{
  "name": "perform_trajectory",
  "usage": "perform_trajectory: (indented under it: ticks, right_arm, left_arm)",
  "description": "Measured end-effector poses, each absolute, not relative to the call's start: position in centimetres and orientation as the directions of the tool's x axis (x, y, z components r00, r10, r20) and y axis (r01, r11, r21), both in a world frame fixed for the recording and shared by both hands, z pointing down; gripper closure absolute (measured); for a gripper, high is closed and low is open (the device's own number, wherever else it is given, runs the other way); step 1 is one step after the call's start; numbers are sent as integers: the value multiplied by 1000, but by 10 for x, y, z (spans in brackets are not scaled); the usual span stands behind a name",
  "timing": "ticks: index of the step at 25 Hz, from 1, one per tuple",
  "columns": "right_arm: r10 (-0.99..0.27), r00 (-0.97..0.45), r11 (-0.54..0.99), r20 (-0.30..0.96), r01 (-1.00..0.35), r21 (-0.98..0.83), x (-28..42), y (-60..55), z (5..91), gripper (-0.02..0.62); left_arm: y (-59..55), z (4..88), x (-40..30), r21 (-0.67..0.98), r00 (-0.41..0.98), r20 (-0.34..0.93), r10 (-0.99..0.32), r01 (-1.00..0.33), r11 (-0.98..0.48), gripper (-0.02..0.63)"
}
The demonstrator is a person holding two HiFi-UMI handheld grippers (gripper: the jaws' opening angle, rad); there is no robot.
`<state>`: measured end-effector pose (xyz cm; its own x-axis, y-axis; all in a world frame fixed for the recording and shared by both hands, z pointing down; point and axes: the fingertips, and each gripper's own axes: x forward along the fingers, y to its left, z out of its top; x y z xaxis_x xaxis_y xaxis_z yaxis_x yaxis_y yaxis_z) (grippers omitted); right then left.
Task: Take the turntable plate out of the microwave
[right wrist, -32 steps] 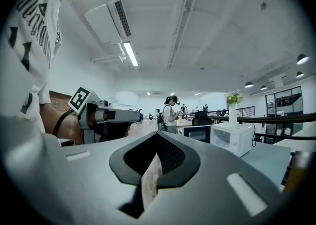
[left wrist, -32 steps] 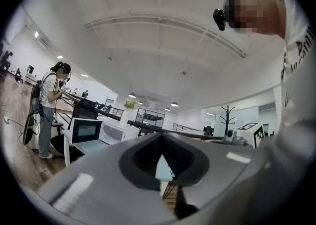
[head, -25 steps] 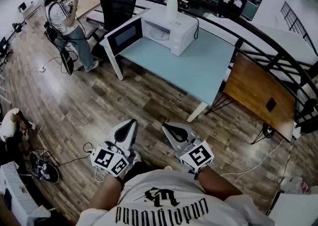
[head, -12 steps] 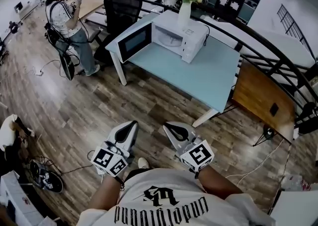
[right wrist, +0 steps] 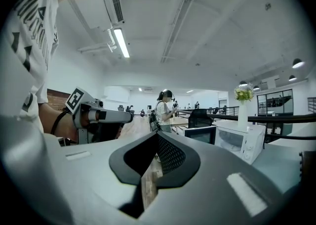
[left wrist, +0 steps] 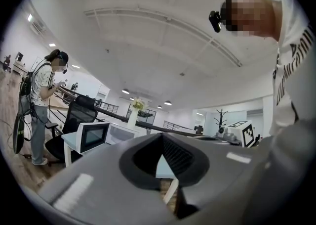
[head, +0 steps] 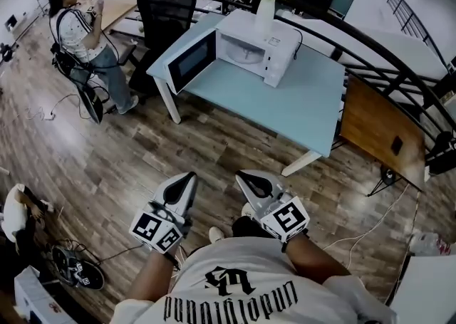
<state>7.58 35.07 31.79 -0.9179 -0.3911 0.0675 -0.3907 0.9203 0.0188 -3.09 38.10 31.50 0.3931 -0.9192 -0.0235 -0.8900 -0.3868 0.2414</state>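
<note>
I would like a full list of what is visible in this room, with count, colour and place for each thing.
microwave: one, white, door open, far part of the blue table
turntable plate: one, pale, inside the microwave
table: one, light blue, room centre
vase: one, white, yellow flowers, on or just behind the microwave
office chair: one, black, beyond the table's left end
wooden table: one, brown, right of the blue table
person: one, light top, standing far left
left hand-held gripper: one, grey, shut, empty
right hand-held gripper: one, grey, shut, empty
</note>
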Motion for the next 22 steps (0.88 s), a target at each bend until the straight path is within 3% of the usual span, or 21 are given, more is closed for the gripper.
perform_trajectory:
  ticks: [12, 22]
  right_arm:
    - [-386, -919, 921, 78, -389, -20, 67, 235, 338, 594]
    - [-368, -927, 929, 74, -371, -23, 97, 131, 339, 595]
  left_arm:
    - [273, 325, -44, 234, 367, 6, -930, -905, -356, 557]
    - [173, 325, -5, 137, 363, 27, -931, -924, -356, 557]
